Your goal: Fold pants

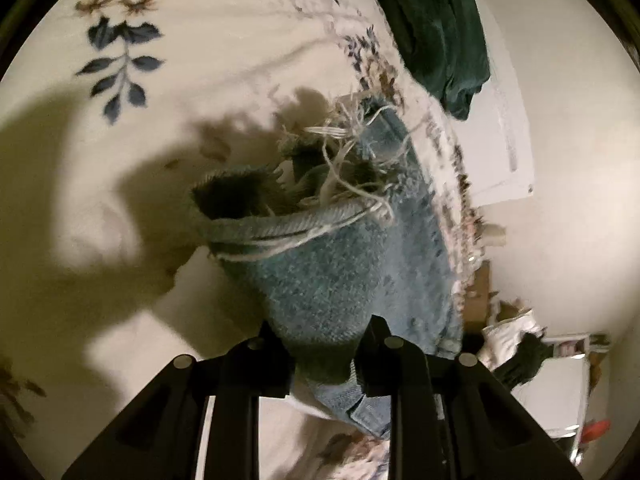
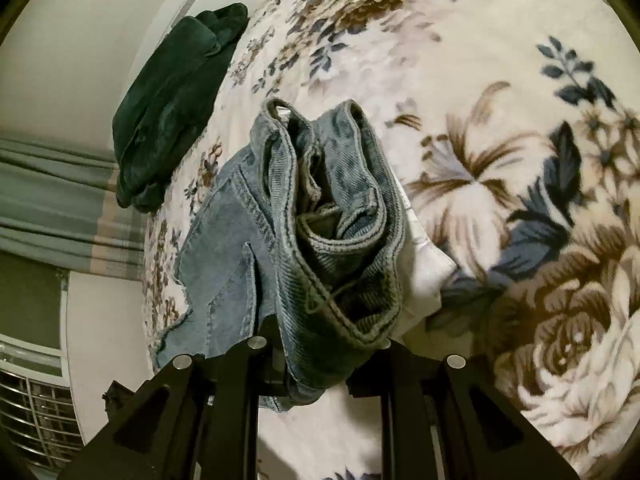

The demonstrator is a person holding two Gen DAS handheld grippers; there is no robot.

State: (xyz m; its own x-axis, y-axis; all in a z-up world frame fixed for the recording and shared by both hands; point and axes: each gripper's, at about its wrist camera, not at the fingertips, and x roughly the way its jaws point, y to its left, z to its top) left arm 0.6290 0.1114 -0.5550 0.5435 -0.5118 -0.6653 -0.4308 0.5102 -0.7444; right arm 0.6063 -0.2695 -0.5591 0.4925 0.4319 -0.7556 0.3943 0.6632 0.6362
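Note:
The pants are light blue jeans. In the left wrist view my left gripper is shut on a frayed leg hem of the jeans, held bunched above the floral blanket, white threads hanging from the hem. In the right wrist view my right gripper is shut on the bunched waistband of the jeans, lifted off the blanket. A white pocket lining hangs out on the right. The rest of the jeans trails down to the left.
A dark green garment lies at the blanket's edge, also in the left wrist view. Beyond the edge are a grey curtain, a white grille and floor clutter.

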